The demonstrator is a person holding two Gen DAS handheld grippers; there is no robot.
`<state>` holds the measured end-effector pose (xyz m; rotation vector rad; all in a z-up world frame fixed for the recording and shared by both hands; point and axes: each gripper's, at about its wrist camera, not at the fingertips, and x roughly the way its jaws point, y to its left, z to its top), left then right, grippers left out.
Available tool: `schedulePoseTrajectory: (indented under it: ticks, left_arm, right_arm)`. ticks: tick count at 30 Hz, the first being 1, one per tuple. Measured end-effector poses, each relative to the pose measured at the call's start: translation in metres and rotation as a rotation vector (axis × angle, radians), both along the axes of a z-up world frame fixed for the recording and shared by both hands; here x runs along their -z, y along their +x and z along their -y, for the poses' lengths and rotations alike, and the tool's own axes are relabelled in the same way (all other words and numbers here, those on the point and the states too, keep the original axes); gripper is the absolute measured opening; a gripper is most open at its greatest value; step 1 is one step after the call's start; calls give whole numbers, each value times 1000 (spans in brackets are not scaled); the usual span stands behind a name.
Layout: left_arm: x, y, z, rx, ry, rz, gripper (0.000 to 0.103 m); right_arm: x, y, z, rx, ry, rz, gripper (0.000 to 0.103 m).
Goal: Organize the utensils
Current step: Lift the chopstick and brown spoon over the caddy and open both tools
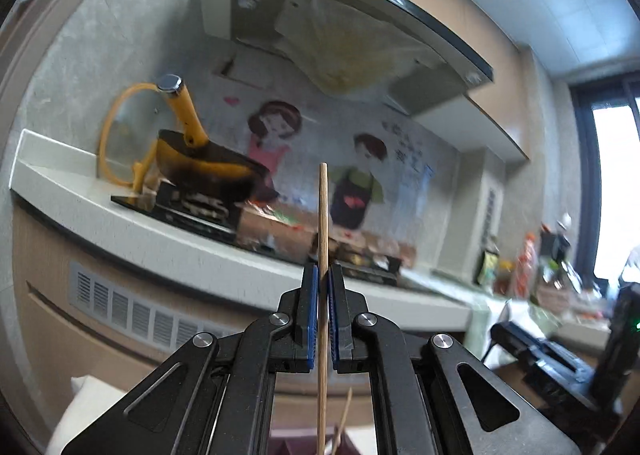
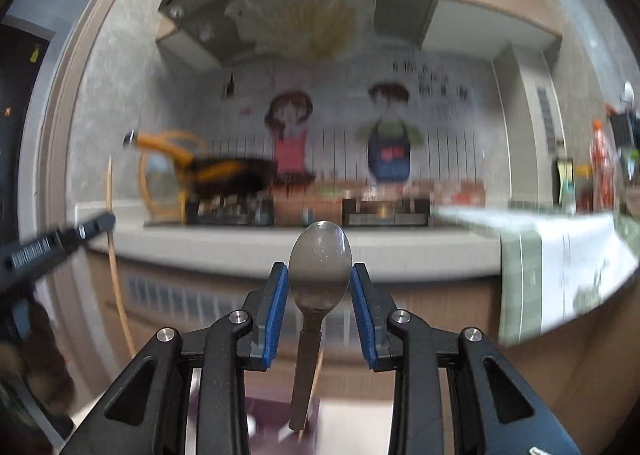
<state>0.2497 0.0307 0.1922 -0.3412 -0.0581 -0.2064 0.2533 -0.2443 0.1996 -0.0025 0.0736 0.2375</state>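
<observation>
One wooden chopstick (image 1: 323,255) is clamped upright between the blue pads of the left gripper (image 1: 323,275), jaws closed on it. A second thin stick (image 1: 345,421) is seen low behind it.

One metal spoon (image 2: 319,267) is seen upright between the pads of the right gripper (image 2: 319,275), bowl up; whether the pads touch it cannot be told.

Behind: one counter (image 1: 160,239), one stove (image 2: 304,211), one dark pan (image 1: 212,171) with a yellow handle, one range hood (image 2: 304,3), two cartoon figures (image 2: 340,135) on the backsplash.
</observation>
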Motion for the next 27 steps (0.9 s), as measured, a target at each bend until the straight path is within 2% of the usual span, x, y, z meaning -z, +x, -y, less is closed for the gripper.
schedulePoseTrajectory:
  ticks: [2,5,15,23,26,27]
  left_arm:
    - [5,14,2,-44,-4,8,5]
    - [23,37,4,-79,-6,-27,5]
    - [97,90,3,-86,-6,-209,5]
    - [133,108,11,-48,7,-295,5]
    - [144,107,13,6,16,-335,6]
    - [151,108,14,39,14,-371,7]
  right_arm:
    - [-8,13,-6,-8,13,9,29]
    - [1,32,-15,-24,20,-9,29]
    - [77,80,-39,-43,-31,-155,29]
    - [125,109,-45,-52,-34,-288,29]
    - [144,113,-44,-100,-42,-375,30]
    - [149,116,-43,-127,-35,-409,30]
